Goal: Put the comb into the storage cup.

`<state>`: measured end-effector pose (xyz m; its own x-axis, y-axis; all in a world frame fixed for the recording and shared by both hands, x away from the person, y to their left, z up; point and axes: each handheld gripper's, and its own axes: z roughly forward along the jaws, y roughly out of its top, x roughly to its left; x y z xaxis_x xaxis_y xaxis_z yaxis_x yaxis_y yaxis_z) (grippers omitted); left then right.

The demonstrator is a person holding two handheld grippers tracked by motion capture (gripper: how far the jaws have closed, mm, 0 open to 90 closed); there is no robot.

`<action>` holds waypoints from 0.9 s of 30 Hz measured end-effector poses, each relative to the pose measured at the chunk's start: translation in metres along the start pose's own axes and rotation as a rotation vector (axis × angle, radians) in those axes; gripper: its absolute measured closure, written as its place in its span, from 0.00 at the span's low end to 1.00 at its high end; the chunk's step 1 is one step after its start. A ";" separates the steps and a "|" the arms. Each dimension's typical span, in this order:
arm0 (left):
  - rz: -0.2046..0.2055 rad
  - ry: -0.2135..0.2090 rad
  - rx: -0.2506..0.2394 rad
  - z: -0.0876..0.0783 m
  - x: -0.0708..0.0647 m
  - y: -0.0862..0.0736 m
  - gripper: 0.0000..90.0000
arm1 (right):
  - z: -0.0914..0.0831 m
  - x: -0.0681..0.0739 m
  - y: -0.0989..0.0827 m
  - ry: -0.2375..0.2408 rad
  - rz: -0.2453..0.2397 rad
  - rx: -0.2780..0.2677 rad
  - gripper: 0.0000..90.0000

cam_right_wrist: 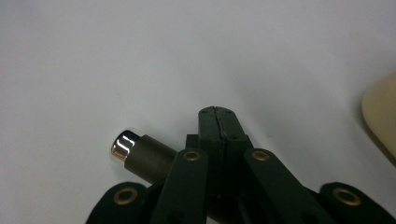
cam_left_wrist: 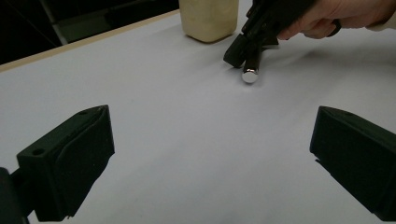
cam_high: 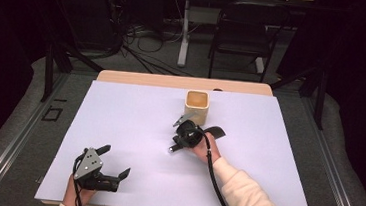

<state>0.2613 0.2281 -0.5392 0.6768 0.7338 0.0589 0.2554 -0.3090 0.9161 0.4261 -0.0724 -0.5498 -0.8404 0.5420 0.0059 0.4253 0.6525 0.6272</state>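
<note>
On the white table (cam_high: 133, 129), one cup (cam_high: 197, 105), one cylinder (cam_high: 173, 149), left gripper (cam_high: 114, 162) apart, right gripper (cam_high: 178, 143) together

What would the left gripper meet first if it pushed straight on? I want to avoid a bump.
Probably the right gripper and its chrome-capped cylinder, ahead of the open left gripper; depth unclear.

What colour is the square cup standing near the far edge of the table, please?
Pale cream-yellow cup, clearest in the high view.
</note>
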 end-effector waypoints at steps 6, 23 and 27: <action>0.000 0.002 0.000 0.000 0.000 0.000 0.00 | -0.003 0.007 -0.004 0.020 -0.015 0.021 1.00; 0.001 0.003 -0.004 -0.001 0.000 0.000 0.00 | -0.027 0.026 -0.021 0.072 -0.030 0.122 1.00; 0.001 0.004 -0.004 -0.001 0.000 0.000 0.00 | -0.035 0.025 -0.028 0.078 -0.027 0.147 1.00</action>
<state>0.2606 0.2291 -0.5385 0.6742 0.7360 0.0619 0.2513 -0.3074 0.9178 0.3812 -0.0956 -0.5404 -0.8731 0.4845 0.0544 0.4421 0.7396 0.5074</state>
